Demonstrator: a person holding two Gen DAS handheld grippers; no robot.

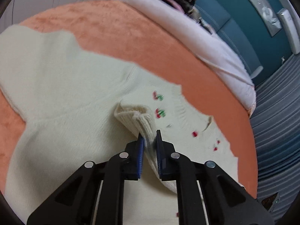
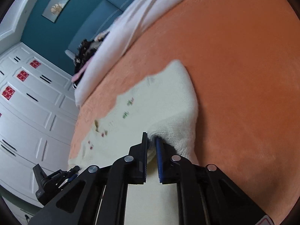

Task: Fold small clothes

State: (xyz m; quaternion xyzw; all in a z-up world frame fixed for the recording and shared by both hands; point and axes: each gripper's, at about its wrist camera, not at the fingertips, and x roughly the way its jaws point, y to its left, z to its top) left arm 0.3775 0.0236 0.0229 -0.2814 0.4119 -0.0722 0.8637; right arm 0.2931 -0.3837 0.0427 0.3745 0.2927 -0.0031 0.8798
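Gripping the soft, light cream sweater (image 1: 61, 86) spread on the orange bed (image 1: 131, 37), left tool (image 1: 149, 136) clenched on its ribbed cuff (image 1: 137, 120), right tool (image 2: 151, 140) pinching knit beside the bed's bare half, likely limp, best held by edges.

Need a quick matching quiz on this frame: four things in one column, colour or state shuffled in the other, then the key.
Column 1
1. left gripper
2. blanket
3. wardrobe doors
4. headboard wall

Column 2
A. white with red square insets
B. teal
C. shut on the ribbed cuff of the cream sweater
D. orange, spread under the sweater

Pairs: 1-C, 2-D, 3-A, 4-B
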